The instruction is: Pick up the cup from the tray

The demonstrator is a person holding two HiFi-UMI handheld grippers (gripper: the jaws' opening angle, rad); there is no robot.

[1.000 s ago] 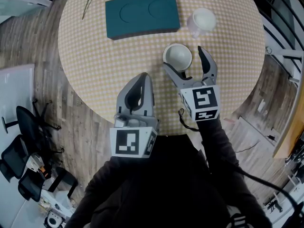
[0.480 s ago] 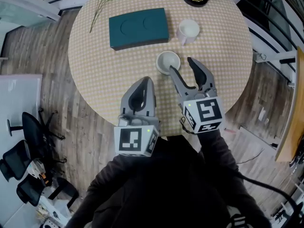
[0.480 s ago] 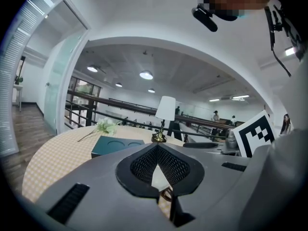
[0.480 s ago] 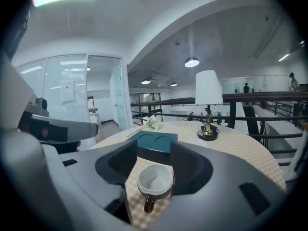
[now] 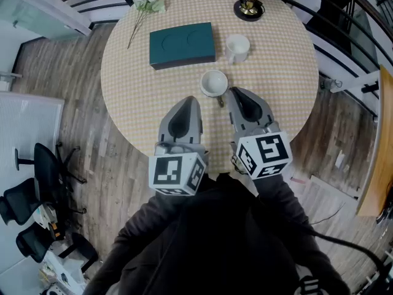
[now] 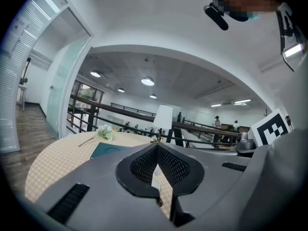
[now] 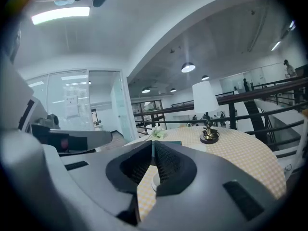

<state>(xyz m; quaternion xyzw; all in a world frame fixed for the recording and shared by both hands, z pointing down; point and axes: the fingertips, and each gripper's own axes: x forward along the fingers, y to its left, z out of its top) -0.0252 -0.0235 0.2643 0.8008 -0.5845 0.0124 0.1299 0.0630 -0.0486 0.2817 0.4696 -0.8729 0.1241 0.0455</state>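
A dark teal tray (image 5: 182,44) with two empty round hollows lies on the round checked table (image 5: 135,85). One white cup (image 5: 214,83) stands on the cloth just in front of the tray. A second white cup (image 5: 237,47), with a handle, stands to the tray's right. My right gripper (image 5: 232,91) hovers just right of the nearer cup. Its jaws have just been closing and are now shut with nothing between them, as the right gripper view (image 7: 152,142) confirms. My left gripper (image 5: 186,101) is shut and empty, left of and nearer than that cup, and the left gripper view (image 6: 157,146) also shows its jaws meeting.
A small lamp (image 5: 249,7) stands at the table's far side, and a sprig of white flowers (image 5: 147,3) lies at the far left. A dark railing (image 5: 344,35) runs behind and right of the table. Office chairs (image 5: 37,183) stand on the wood floor at the left.
The right gripper's jaws went from wide open beside the nearer cup to shut, leaving the cup on the cloth. Both grippers rose and drew back towards the table's near edge.
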